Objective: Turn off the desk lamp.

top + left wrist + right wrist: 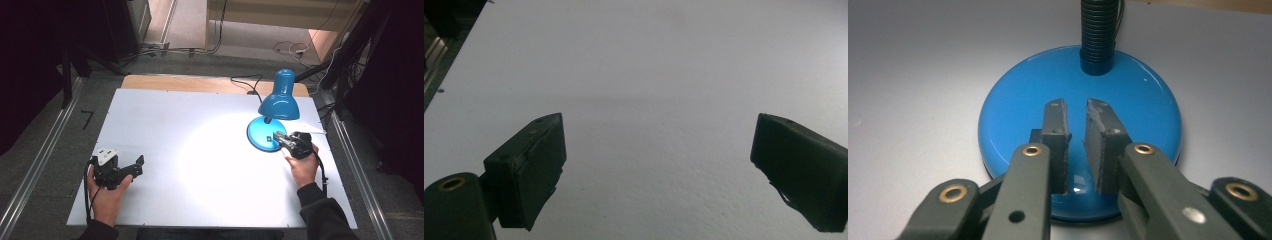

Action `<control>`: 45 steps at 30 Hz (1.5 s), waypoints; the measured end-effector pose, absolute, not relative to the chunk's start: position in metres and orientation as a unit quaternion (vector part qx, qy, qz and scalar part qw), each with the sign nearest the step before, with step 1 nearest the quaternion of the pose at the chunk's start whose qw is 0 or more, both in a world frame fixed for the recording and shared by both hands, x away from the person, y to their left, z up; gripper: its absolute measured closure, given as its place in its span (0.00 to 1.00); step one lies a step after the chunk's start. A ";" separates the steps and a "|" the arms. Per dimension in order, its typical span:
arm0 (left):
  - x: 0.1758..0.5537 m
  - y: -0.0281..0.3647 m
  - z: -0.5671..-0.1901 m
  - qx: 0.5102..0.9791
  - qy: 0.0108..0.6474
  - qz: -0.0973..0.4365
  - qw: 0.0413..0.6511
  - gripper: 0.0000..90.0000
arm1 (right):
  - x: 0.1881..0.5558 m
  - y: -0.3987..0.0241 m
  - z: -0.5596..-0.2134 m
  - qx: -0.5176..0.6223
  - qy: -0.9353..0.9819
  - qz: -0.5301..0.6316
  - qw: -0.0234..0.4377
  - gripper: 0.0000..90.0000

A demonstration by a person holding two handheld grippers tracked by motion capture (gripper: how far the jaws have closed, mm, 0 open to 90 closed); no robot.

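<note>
lamp base (1013, 105): glossy blue round disc, black ribbed neck (1099, 35), far-right on matte white surface (200, 150) | shade (280, 97): blue, bell-shaped | right gripper (1075, 127): jaws narrow over base, small gap, nothing visibly pinched | left gripper (659, 150): jaws wide, empty, low over near-left surface

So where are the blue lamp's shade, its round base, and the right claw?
Lamp shade (280, 102), high view, on its blue dome.
Lamp base (1148, 107), right gripper view, on its glossy top.
Right claw (1075, 107), right gripper view, between its fingertips.
</note>
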State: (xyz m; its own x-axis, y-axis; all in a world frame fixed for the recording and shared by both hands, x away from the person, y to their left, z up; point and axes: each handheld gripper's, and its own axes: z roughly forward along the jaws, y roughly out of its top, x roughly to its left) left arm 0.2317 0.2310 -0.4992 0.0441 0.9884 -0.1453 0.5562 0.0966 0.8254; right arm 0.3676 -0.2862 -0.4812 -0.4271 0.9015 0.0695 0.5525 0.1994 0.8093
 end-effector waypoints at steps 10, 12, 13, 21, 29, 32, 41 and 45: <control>0.232 0.231 -0.499 0.612 0.632 0.279 0.386 0.09 | 0.371 -0.282 -0.486 0.487 0.745 0.404 0.210 0.98; 0.232 0.230 -0.500 0.613 0.632 0.278 0.385 0.09 | 0.372 -0.281 -0.487 0.485 0.748 0.402 0.210 0.98; 0.232 0.231 -0.500 0.613 0.632 0.278 0.385 0.09 | 0.373 -0.280 -0.489 0.485 0.749 0.399 0.209 0.98; 0.232 0.231 -0.499 0.612 0.631 0.278 0.387 0.09 | 0.374 -0.277 -0.492 0.484 0.753 0.393 0.210 0.98; 0.232 0.230 -0.499 0.613 0.631 0.277 0.387 0.09 | 0.374 -0.276 -0.493 0.479 0.756 0.391 0.216 0.98; 0.232 0.230 -0.499 0.613 0.630 0.277 0.388 0.09 | 0.374 -0.277 -0.493 0.478 0.756 0.390 0.216 0.98; 0.232 0.230 -0.499 0.613 0.630 0.277 0.388 0.09 | 0.376 -0.275 -0.495 0.478 0.756 0.387 0.223 0.98; 0.232 0.231 -0.499 0.612 0.631 0.277 0.390 0.09 | 0.379 -0.269 -0.496 0.478 0.755 0.389 0.225 0.98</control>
State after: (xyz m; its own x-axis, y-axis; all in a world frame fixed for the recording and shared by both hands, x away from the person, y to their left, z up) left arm 0.2316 0.2309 -0.4993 0.0518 0.9869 -0.1529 0.5556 0.0988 0.8256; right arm 0.3790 -0.2695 -0.4957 -0.4419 0.8964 0.0327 0.5468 0.2403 0.8021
